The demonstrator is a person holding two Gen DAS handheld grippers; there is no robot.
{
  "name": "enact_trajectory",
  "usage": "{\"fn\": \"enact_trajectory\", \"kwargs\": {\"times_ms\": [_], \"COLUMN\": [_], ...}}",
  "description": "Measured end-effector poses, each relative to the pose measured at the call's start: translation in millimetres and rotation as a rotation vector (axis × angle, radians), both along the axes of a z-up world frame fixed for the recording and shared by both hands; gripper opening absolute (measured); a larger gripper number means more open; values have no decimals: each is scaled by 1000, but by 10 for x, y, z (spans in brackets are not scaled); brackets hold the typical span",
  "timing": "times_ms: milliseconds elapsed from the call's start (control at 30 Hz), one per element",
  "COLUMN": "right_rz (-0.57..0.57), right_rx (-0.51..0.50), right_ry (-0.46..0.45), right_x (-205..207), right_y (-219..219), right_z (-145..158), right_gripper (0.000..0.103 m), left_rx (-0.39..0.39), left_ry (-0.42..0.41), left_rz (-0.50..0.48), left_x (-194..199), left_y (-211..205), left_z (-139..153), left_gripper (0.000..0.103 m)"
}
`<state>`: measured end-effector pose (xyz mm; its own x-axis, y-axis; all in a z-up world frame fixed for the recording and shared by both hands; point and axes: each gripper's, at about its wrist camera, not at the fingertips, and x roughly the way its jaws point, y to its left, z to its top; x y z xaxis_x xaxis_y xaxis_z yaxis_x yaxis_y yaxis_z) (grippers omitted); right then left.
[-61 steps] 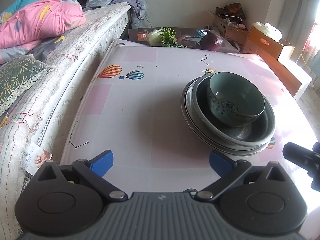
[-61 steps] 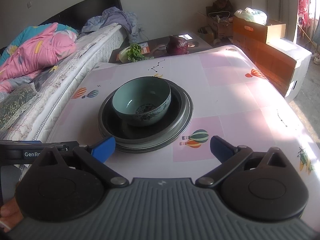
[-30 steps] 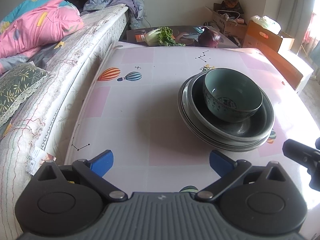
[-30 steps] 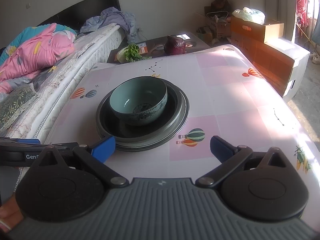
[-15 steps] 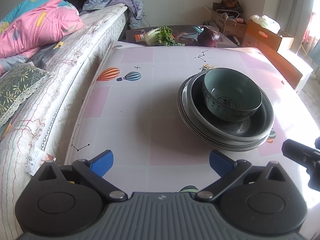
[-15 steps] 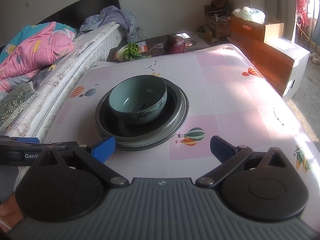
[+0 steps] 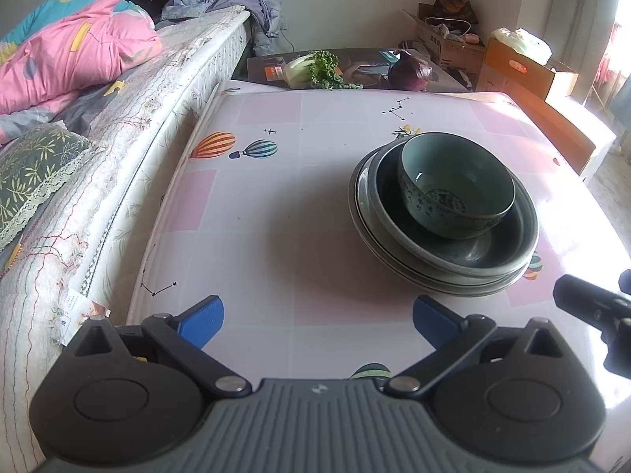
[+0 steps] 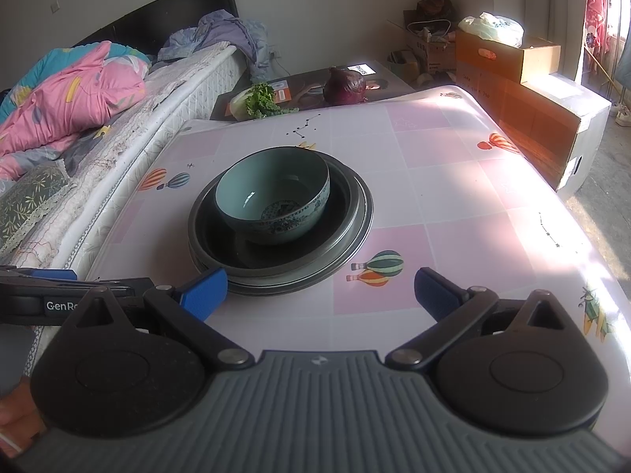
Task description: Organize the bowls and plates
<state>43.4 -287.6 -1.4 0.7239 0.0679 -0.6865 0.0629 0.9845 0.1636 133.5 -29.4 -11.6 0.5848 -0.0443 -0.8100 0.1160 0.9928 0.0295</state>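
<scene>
A teal patterned bowl (image 7: pixel 455 185) (image 8: pixel 274 201) sits in a dark deep plate (image 7: pixel 508 248) (image 8: pixel 221 244), stacked on grey plates (image 7: pixel 363 216) (image 8: pixel 355 232) on the pink balloon-print table (image 7: pixel 276 216) (image 8: pixel 453 205). My left gripper (image 7: pixel 317 321) is open and empty, low over the table's near edge, left of the stack. My right gripper (image 8: pixel 320 293) is open and empty, just in front of the stack, its left finger (image 8: pixel 205 291) near the plate rim. The right gripper shows at the left wrist view's right edge (image 7: pixel 591 307); the left gripper shows at the right wrist view's left edge (image 8: pixel 59 299).
A bed (image 7: pixel 98 126) with a pink quilt (image 7: pixel 71 55) runs along the table's left side. Behind the table a dark low surface holds a leafy cabbage (image 7: pixel 315 71) and a purple cabbage (image 8: pixel 345 86). Cardboard boxes (image 8: pixel 512 79) stand at the right.
Both grippers have drifted slightly; the stack looks a little farther and more centred in the right wrist view. Both stay open. The dishes have not moved.
</scene>
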Motion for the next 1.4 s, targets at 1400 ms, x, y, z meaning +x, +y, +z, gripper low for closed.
{"fn": "enact_trajectory", "kwargs": {"times_ms": [1400], "right_rz": [4], "right_rx": [-1], "right_ry": [6], "right_x": [-16], "right_y": [0], "right_z": [-12], "right_gripper": [102], "left_rx": [-11], "left_ry": [13], "left_rz": [-8], "left_x": [-34], "left_y": [-8], "left_z": [-4], "left_gripper": [103]}}
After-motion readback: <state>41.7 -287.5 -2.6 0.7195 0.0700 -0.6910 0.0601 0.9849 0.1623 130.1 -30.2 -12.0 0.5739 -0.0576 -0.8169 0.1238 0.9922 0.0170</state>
